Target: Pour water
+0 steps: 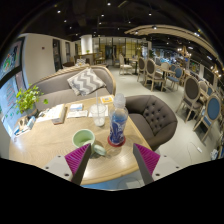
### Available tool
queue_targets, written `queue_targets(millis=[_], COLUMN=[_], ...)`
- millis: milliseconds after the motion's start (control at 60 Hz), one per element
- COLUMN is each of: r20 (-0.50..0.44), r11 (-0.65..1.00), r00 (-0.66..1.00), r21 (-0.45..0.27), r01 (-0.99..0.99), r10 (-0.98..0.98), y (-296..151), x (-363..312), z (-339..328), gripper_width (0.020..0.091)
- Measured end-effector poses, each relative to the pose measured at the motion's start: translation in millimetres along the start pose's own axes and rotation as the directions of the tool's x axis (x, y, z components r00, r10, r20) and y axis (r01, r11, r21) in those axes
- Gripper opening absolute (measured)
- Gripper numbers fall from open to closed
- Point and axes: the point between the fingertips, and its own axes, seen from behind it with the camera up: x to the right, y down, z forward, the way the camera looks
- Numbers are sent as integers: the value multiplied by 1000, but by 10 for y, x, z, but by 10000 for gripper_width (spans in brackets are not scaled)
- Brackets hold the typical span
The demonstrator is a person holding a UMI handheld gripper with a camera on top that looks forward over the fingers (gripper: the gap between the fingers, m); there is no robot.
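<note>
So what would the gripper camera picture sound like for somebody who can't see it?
A clear water bottle stands on a round wooden table, just beyond the open gripper, with a green cup beside it. Sofas and chairs fill the room behind.

Warm, fairly dim indoor light comes from small ceiling spots [128,10], with brighter daylight at the far windows [112,46]. Strong fisheye bending curves everything outward, and distant furniture looks soft.

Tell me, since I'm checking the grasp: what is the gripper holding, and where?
Nothing. The gripper is open; the bottle stands on the table just ahead.
</note>
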Motion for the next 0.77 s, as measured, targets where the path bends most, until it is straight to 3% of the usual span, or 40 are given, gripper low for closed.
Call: queue_targets(millis=[117, 317, 767], r20=[-26, -40, -89], r11=[999, 1000, 993], r00=[1000, 999, 989], r21=[-35, -20, -21], r01=[-6, 2, 117], r10=[5, -3, -118], y=[136, 235, 235], x=[-205, -481, -551], z=[-669, -1365, -1520], gripper_width=[856, 857, 855])
